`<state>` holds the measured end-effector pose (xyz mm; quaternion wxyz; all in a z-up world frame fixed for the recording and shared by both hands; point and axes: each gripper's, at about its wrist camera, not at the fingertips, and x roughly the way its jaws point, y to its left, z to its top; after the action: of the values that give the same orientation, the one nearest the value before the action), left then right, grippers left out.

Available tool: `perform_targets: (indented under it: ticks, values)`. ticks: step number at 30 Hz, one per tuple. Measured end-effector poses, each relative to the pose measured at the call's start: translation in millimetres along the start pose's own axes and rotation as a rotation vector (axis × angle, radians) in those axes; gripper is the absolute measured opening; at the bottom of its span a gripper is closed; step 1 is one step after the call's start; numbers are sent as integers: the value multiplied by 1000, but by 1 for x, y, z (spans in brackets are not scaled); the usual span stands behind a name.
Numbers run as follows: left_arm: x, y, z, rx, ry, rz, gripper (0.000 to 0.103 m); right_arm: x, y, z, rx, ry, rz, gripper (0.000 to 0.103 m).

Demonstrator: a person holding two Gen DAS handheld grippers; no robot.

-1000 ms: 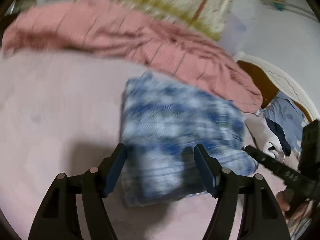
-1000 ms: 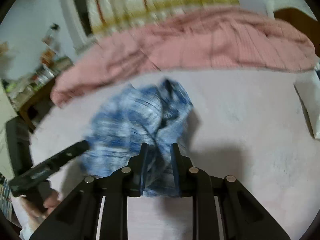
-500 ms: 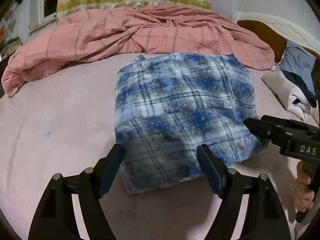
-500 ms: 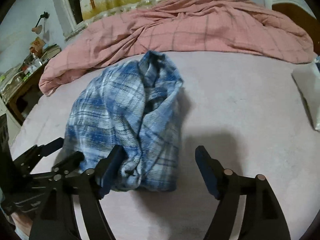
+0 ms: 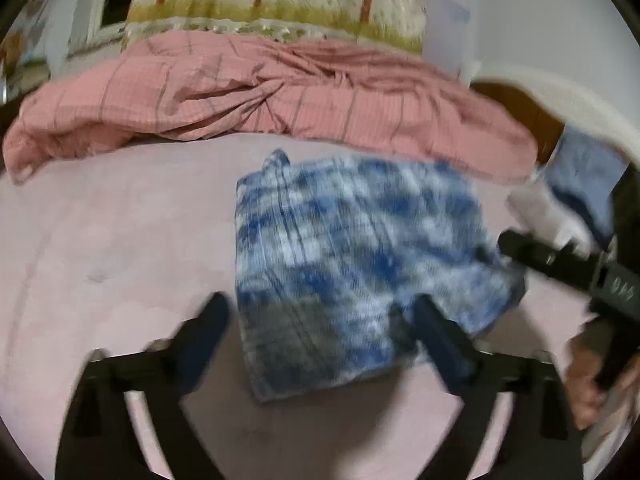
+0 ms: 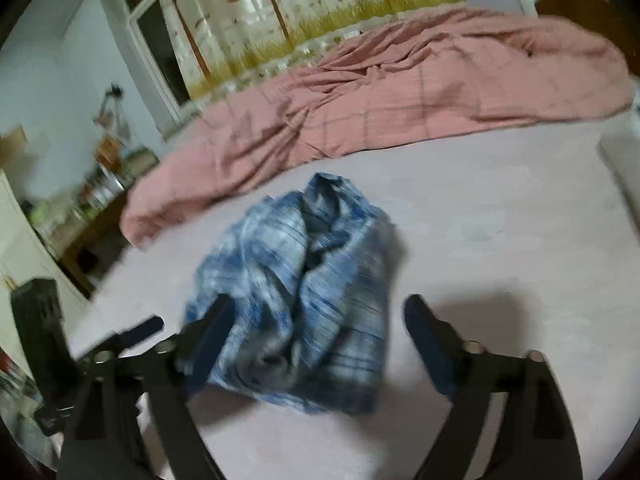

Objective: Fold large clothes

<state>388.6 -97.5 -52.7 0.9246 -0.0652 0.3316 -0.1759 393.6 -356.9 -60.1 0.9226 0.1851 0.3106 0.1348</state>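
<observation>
A folded blue and white plaid shirt (image 5: 352,264) lies on the pink bed sheet (image 5: 112,248). It also shows in the right wrist view (image 6: 304,296), bunched and folded. My left gripper (image 5: 320,320) is open and empty, above the shirt's near edge. My right gripper (image 6: 316,320) is open and empty, just above the shirt's near end. The right gripper also shows in the left wrist view (image 5: 560,260) at the shirt's right side. The left gripper shows in the right wrist view (image 6: 132,332) at the shirt's left.
A crumpled pink quilt (image 5: 260,92) lies across the far side of the bed. Other clothes (image 5: 576,184) lie by the wooden headboard (image 5: 516,100) at right. A cluttered side table (image 6: 92,216) stands left of the bed.
The right gripper opened and let go of the shirt a second ago. Since then both grippers have drawn back a little and stay open. The shirt lies still.
</observation>
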Motion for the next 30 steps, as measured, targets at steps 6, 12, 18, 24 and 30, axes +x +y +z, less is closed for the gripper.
perform_targets:
  ticks: [6,12,18,24,30]
  values:
    - [38,60,4,-333,122,-223,103,62,-37,-9,182,210,113,90]
    - [70,40,-5,-225,227,-275,72,64,-30,-14,175,192,124,54]
    - [30,-7,0,1,63,-220,37,11,-9,-10,72,34,55,43]
    - [-28,-111,33,175,-92,-251,34,-111,-25,23,42,-141,35,43]
    - [-50,-252,90,298,-204,-406,34,-247,-75,80,12,-343,-106,43]
